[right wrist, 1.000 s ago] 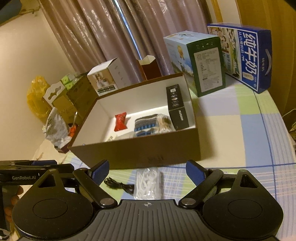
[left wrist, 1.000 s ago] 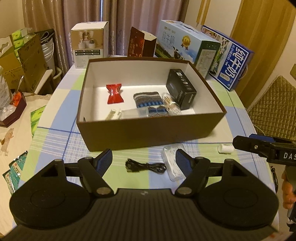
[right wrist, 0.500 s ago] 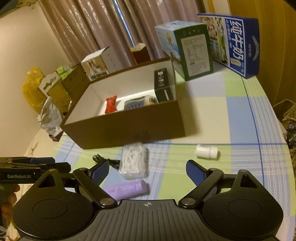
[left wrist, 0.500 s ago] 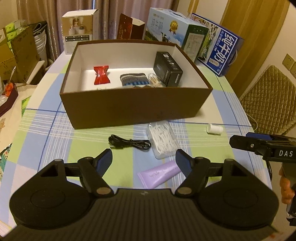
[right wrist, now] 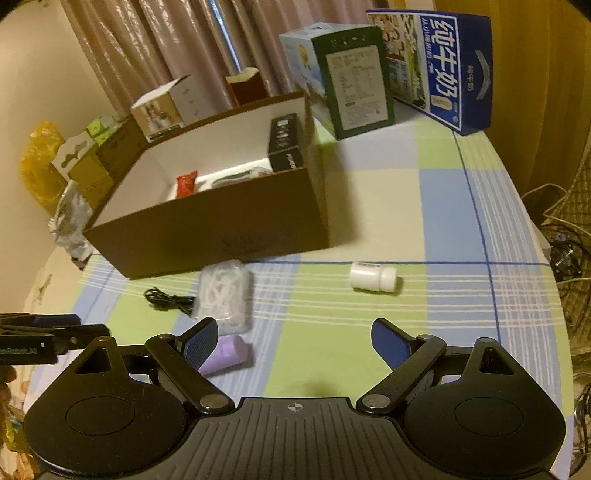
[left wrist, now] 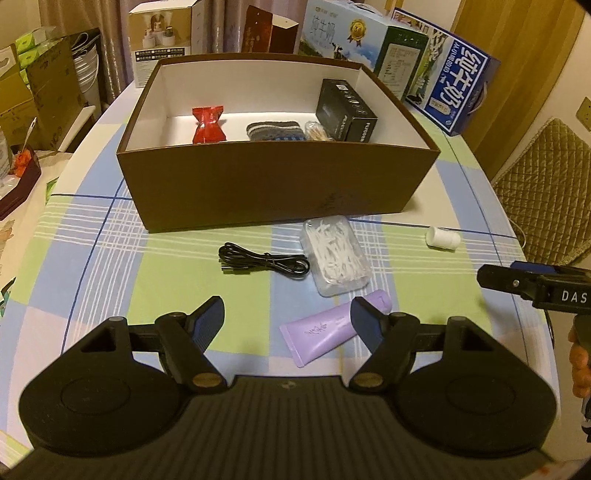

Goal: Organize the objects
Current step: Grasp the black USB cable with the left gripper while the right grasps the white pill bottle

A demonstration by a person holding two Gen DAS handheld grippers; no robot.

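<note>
A brown open box [left wrist: 273, 184] [right wrist: 221, 236] stands on the checked tablecloth, holding a red packet [left wrist: 208, 124], a grey knitted item [left wrist: 275, 131] and a black carton [left wrist: 345, 110]. In front of it lie a black cable [left wrist: 264, 263], a clear bag of white picks [left wrist: 336, 254] [right wrist: 225, 291], a purple tube [left wrist: 332, 334] [right wrist: 227, 354] and a white bottle [left wrist: 442, 239] [right wrist: 373, 277]. My left gripper [left wrist: 288, 319] hovers open near the tube. My right gripper [right wrist: 293, 341] is open above bare cloth, short of the bottle.
Milk cartons [left wrist: 454, 96] [right wrist: 432, 62] and smaller boxes [left wrist: 159, 33] line the table's far edge behind the brown box. A quilted chair [left wrist: 546, 188] stands at the right. Cardboard boxes and bags [right wrist: 74, 162] crowd the left side. A hand [left wrist: 580, 365] holds the right gripper.
Both grippers have pulled back from the box towards the near edge. The tube, bottle and more tablecloth came into view. Both stayed open.
</note>
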